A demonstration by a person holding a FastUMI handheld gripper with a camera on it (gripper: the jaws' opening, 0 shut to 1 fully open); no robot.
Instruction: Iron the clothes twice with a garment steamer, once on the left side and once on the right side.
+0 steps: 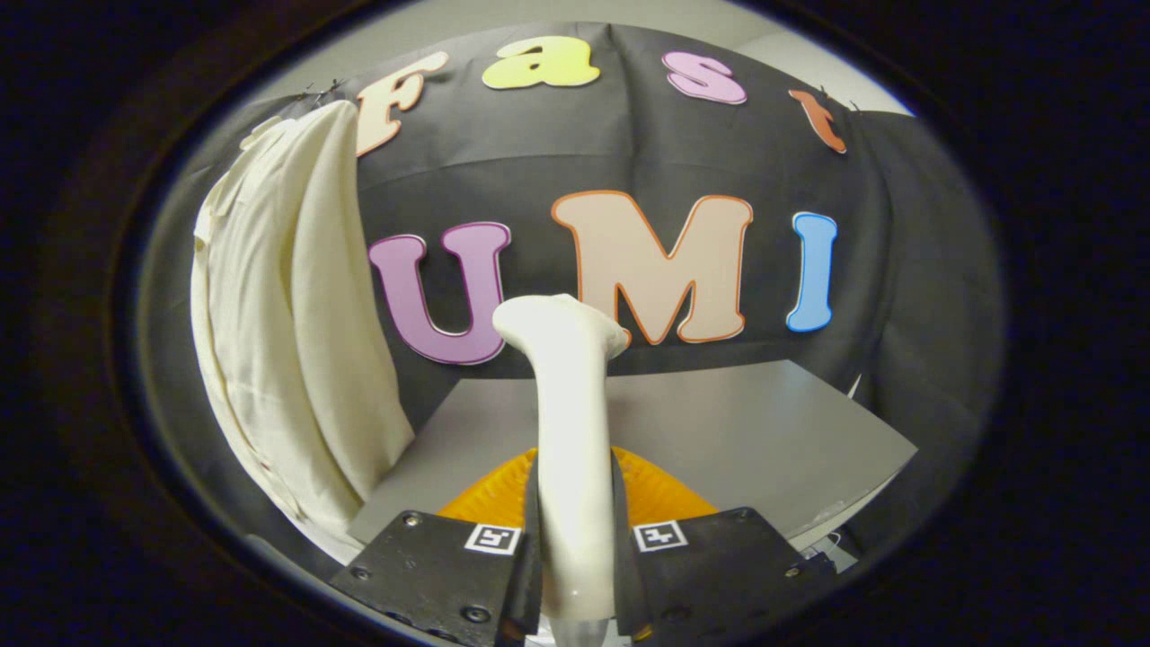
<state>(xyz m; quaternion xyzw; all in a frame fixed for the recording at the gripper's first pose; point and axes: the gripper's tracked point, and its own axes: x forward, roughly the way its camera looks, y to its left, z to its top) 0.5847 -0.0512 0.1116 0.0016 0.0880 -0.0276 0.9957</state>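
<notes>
A black cloth wall closes off the back of the booth, and a grey tabletop [737, 431] runs out in front of it. Down at the near end, the jaws [577, 575] are clamped on the cream-white handle of the garment steamer [570, 422], one black finger [449, 575] pressing each flank of it. The steamer stands upright between them, its stem rising straight ahead and ending in a bent head that tips to the right, up against the cloth wall behind. Each finger carries a small square black-and-white marker [492, 538] on its top face; the pattern is a code, not writing I can read. Just beyond the fingers, behind the steamer's stem, an orange ribbed thing [660, 494] lies on the tabletop, half hidden, and I cannot tell what it is. Further out and to the left, well apart from the steamer head, the cream-coloured clothes [287, 323] hang against the wall in long folds, reaching down past the tabletop's left edge. Nothing stands between steamer and garment.
</notes>
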